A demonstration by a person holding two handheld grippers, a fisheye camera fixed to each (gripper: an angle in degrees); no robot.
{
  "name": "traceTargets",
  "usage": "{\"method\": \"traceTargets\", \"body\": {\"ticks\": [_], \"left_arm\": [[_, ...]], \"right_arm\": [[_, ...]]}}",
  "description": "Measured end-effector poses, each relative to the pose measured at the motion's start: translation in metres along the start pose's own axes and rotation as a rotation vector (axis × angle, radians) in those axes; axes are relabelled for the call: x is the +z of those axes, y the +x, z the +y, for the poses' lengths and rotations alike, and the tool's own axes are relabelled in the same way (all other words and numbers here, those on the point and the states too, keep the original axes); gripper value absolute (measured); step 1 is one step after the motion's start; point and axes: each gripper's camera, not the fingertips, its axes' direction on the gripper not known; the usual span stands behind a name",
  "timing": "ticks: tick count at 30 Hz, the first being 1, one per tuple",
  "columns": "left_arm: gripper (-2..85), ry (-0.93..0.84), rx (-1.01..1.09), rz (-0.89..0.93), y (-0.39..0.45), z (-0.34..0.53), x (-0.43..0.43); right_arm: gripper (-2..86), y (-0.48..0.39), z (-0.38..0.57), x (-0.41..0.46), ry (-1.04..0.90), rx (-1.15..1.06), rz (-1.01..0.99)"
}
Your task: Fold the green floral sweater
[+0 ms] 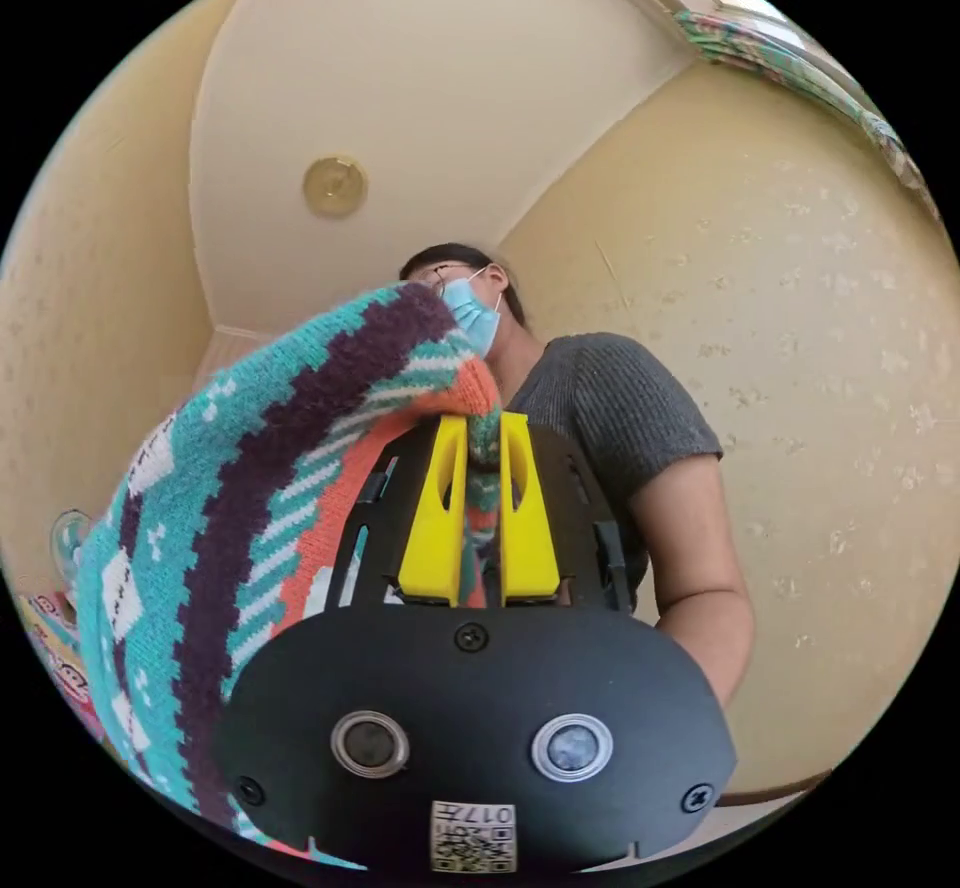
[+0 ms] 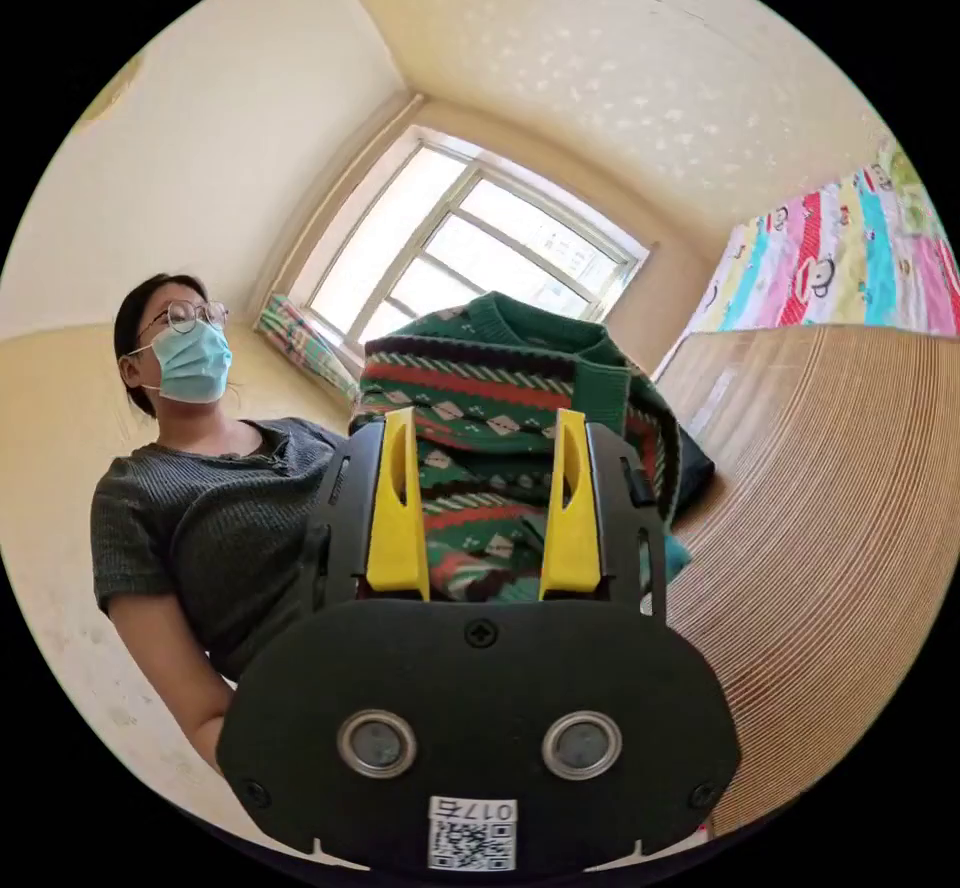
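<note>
In the left gripper view, my left gripper (image 1: pixel 485 423) is shut on a fold of patterned knit (image 1: pixel 250 488). The knit is banded in teal, dark purple, orange and white, and it hangs down to the left of the yellow jaws. In the right gripper view, the green floral sweater (image 2: pixel 500 368) lies in a heap on a wooden surface (image 2: pixel 820 488), its green ribbed collar on top. My right gripper (image 2: pixel 484 418) stands open in front of the heap, jaws wide apart. I cannot tell whether they touch the knit.
A person in a grey top and face mask stands close behind both grippers (image 1: pixel 600 398) (image 2: pixel 200 508). A window (image 2: pixel 470 248) with a patterned curtain is at the back. A colourful printed cloth (image 2: pixel 850 248) lies at the far end of the wooden surface.
</note>
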Motion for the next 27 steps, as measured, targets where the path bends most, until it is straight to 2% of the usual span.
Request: {"method": "traceTargets", "body": {"ticks": [3,5,8,11,12,13,14,15,16,18,20,21,22,23,24,25,26,27], "left_arm": [[5.8,-0.021,-0.009,0.252,-0.032,0.023,0.071],[5.9,0.043,-0.055,0.426,-0.054,0.055,0.119],[5.9,0.106,-0.207,0.515,-0.081,0.101,0.169],[5.9,0.081,-0.298,0.562,-0.093,0.137,0.219],[5.9,0.072,-0.311,0.568,-0.095,0.142,0.228],[5.9,0.054,-0.330,0.573,-0.099,0.152,0.243],[6.0,0.039,-0.336,0.557,-0.102,0.160,0.252],[6.0,0.030,-0.339,0.540,-0.104,0.163,0.256],[6.0,0.007,-0.339,0.507,-0.106,0.167,0.261],[6.1,-0.061,-0.329,0.419,-0.103,0.169,0.266],[6.2,-0.195,-0.371,0.178,-0.098,0.170,0.264],[6.3,-0.234,-0.403,0.096,-0.098,0.171,0.262],[6.4,-0.301,-0.511,-0.089,-0.104,0.176,0.254],[6.6,-0.333,-0.688,-0.297,-0.113,0.184,0.238],[6.7,-0.330,-0.792,-0.413,-0.117,0.190,0.227],[7.0,-0.280,-0.968,-0.652,-0.117,0.203,0.202],[6.5,-0.185,-0.991,-0.870,-0.102,0.211,0.184],[6.2,-0.126,-0.953,-0.951,-0.092,0.214,0.180]], "right_arm": [[24.9,-0.053,-0.024,0.011,-0.038,-0.159,0.107],[26.0,-0.070,-0.026,0.009,-0.042,-0.224,0.137],[26.6,-0.075,-0.019,0.002,-0.103,-0.243,0.132],[24.9,-0.065,-0.001,0.003,-0.226,-0.229,0.081],[23.4,-0.060,0.010,0.008,-0.301,-0.211,0.013],[13.6,-0.061,0.024,0.012,-0.344,-0.230,-0.104],[8.7,-0.064,0.032,0.012,-0.346,-0.259,-0.177],[7.4,-0.072,0.047,0.009,-0.321,-0.290,-0.236],[6.5,-0.078,0.060,0.001,-0.250,-0.262,-0.166],[5.8,-0.091,0.073,-0.019,-0.135,-0.202,-0.073],[5.2,-0.111,0.079,-0.033,-0.072,-0.155,0.122],[4.9,-0.127,0.077,-0.034,-0.069,-0.114,0.319],[4.7,-0.143,0.075,-0.029,-0.076,-0.086,0.531],[4.7,-0.150,0.073,-0.025,-0.080,-0.086,0.620],[4.6,-0.163,0.072,-0.014,-0.090,-0.110,0.755],[4.6,-0.173,0.071,-0.003,-0.080,-0.131,0.834],[4.6,-0.176,0.071,0.002,-0.072,-0.131,0.857],[4.5,-0.180,0.070,0.012,-0.064,-0.136,0.877]]}}
